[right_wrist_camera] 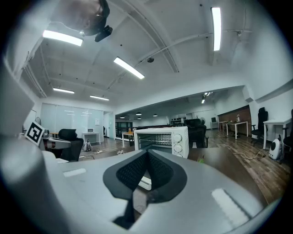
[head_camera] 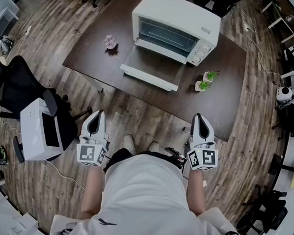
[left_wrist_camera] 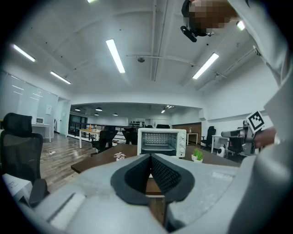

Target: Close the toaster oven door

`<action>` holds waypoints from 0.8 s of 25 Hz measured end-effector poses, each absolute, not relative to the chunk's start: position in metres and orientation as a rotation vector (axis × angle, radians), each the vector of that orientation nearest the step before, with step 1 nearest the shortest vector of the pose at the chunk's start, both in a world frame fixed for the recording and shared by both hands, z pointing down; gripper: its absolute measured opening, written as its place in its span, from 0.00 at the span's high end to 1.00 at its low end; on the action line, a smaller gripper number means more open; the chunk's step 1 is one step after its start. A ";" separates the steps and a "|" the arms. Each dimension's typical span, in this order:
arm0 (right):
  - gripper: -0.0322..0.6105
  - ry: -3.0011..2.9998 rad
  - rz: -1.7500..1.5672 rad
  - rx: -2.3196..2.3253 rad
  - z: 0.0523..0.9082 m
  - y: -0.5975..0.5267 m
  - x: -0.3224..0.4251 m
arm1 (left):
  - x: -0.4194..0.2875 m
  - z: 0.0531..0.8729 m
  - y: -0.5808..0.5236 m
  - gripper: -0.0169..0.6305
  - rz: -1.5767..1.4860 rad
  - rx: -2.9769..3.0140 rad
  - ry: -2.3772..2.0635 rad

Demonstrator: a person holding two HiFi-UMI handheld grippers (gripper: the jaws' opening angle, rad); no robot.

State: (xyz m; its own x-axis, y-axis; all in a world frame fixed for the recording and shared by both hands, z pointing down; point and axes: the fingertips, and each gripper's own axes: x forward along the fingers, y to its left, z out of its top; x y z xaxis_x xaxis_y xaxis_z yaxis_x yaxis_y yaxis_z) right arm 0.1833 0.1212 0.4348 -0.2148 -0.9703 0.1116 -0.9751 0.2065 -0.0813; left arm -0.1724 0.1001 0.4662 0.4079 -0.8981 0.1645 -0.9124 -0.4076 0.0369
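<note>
A white toaster oven (head_camera: 177,26) stands on the dark brown table (head_camera: 99,53), and its door (head_camera: 151,65) hangs open, folded flat toward me. Both gripper views face it from a distance: the toaster oven (left_wrist_camera: 161,142) sits straight ahead of the left one, and the toaster oven (right_wrist_camera: 163,141) ahead of the right. My left gripper (head_camera: 95,118) and right gripper (head_camera: 199,118) are held low near my body, well short of the table's near edge. Both are shut, their tips together with nothing between them.
Two small potted plants (head_camera: 206,80) stand right of the oven and a pink object (head_camera: 110,42) left of it. A black office chair (head_camera: 17,87) and a white box (head_camera: 37,129) stand at my left. Cables and more chairs line the right side.
</note>
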 end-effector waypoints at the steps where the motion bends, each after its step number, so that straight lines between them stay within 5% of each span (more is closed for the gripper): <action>1: 0.95 -2.412 0.210 1.947 0.435 0.122 0.183 | -0.173 0.466 0.100 0.97 0.178 2.530 -1.637; 20: 0.95 -2.385 0.296 1.984 0.441 0.118 0.168 | -0.191 0.465 0.085 0.97 0.167 2.537 -1.598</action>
